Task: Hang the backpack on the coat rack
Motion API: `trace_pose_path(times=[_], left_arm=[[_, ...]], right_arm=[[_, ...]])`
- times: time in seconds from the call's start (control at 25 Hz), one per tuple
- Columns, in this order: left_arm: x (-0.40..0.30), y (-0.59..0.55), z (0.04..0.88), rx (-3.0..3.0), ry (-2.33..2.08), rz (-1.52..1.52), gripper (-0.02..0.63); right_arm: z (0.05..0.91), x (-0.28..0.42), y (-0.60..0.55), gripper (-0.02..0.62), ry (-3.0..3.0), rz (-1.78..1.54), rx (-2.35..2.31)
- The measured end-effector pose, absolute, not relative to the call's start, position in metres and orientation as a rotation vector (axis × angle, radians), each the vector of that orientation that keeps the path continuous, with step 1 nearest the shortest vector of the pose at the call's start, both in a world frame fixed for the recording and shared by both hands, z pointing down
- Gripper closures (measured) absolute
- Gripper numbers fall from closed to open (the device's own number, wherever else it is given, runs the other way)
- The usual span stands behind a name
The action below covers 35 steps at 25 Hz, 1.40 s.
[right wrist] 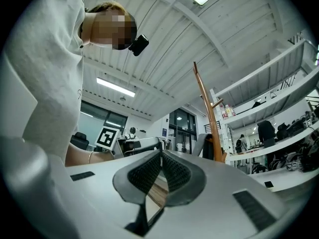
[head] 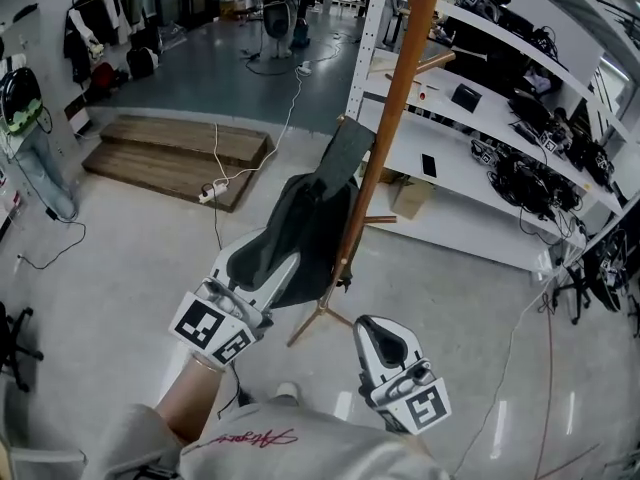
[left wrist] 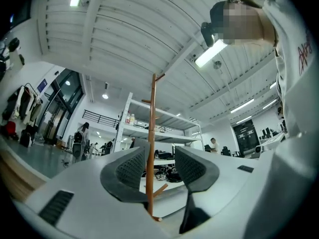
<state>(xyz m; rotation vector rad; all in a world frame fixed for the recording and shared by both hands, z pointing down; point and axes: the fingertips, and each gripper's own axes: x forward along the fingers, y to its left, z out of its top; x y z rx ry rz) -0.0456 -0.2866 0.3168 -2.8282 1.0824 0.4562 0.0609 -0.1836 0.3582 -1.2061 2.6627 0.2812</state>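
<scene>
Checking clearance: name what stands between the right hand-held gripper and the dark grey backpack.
Head view: the orange-brown wooden coat rack, its lower pole and leg, stands between the right hand-held gripper and the backpack.

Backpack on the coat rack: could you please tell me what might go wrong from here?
The backpack hangs to one side of the slim coat rack, so its weight might tip the rack. The left gripper, fingers open, sits close to the backpack and could snag it when pulling away.
</scene>
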Motion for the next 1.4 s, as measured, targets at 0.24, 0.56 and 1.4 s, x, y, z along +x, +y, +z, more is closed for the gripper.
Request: trace_pose_path(times=[0.24,0.56,1.4], left_arm=[[-0.037,-0.217,0.322,-2.834,1.124,0.557,0.530],[-0.016,-0.139,0.348,-2.815,1.208,0.430,0.572],[-0.030,-0.072,0.353,-2.862,1.235,0.346,0.581]], right_arm=[[0.358,0.073,-0.127,0.572,2.684,0.342,-1.198],[0.362,0.077,-0.063,0.572,2.690,0.267,-1.133],[0.348,0.052,-0.010,0.572,2.674,0.294,-1.162]])
